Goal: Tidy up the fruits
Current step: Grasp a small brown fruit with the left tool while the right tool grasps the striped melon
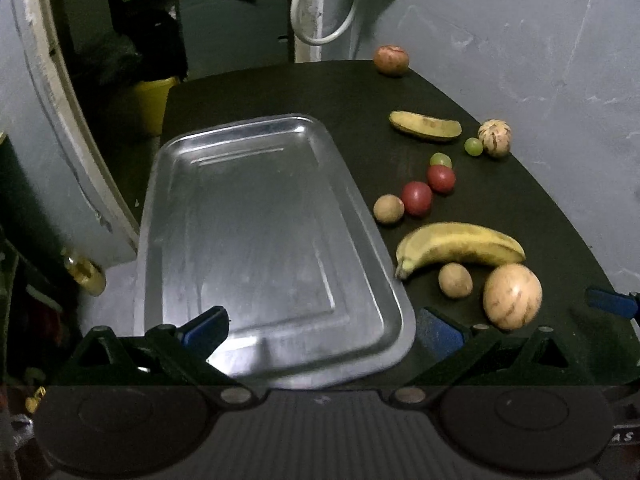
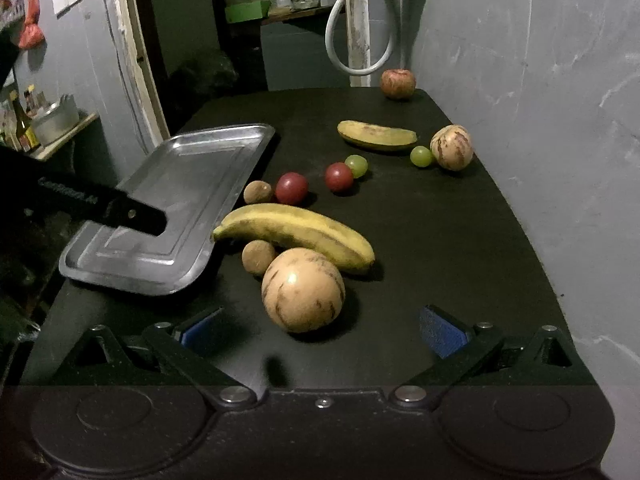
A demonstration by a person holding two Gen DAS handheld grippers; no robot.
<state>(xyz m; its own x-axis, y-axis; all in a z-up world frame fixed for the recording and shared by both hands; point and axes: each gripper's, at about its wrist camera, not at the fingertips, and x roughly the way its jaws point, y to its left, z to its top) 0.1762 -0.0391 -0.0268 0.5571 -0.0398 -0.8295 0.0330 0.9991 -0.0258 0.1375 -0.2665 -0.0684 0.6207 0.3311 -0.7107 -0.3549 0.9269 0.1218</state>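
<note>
The black table (image 2: 440, 240) is the biggest thing. Its right edge runs close along the grey wall (image 2: 560, 120), and its near right part is bare — lots of room there. The metal tray (image 2: 192, 184) lies on the left side, empty and shiny. Its near left corner seems to stick out over the table's edge.

All the fruit sits right of the tray. There are two bananas: a big yellow one (image 2: 296, 236) near, its tip touching the tray rim, and a spotty one (image 2: 376, 136) farther back. There are two pale striped melons, one near (image 2: 303, 290) and one far by the wall (image 2: 451, 147). One apple (image 2: 397, 83) sits alone at the far edge. Then two red plums (image 2: 291, 188), two small brown fruits (image 2: 258, 257) and two green grapes (image 2: 421, 156).

The right tongs (image 2: 320, 326) are open wide, holding nothing, with the near melon just in front between the blue pads (image 2: 442, 330). The left tongs (image 1: 320, 326) are open wide too — empty, over the near end of the tray.
</note>
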